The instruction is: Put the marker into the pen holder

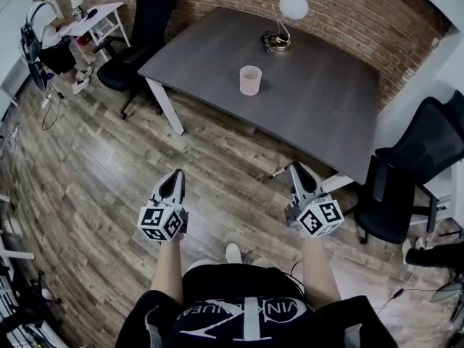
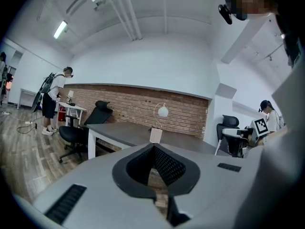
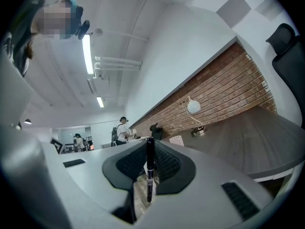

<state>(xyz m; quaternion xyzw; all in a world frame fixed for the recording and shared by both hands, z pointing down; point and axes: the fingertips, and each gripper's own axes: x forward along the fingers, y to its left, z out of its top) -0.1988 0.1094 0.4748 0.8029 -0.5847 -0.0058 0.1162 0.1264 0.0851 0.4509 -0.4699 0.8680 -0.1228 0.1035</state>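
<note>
Marker [image 3: 149, 175] sits clamped between the jaws of your right gripper [image 3: 150, 149], standing roughly upright across the pads with one end poking past the tips and the other hanging below them. Your left gripper [image 1: 176, 174] has its jaws drawn together on nothing; only floor shows behind the pads.

You are standing back from the table [image 1: 326, 114], both grippers held low in front of you over the wooden floor, well apart from the pen holder [image 1: 250, 80]. The holder, a small pale cup, stands alone near the middle of the tabletop, with a lamp [image 1: 283, 20] farther back by the brick wall. So the step in hand looks like the carry: marker gripped, holder not yet reached.

To do it well, step up to the near table edge before you reach, so the arm does not have to stretch. Bring the right gripper above the holder's mouth, then tilt it until the marker's lower end points straight down into the opening. Hold the clamp firm on the way; a slim barrel can swivel between the pads. Lower until the tip is inside the rim before you let go, since a light cup may tip if the marker strikes its edge. The left gripper can stand by to steady the cup.
</note>
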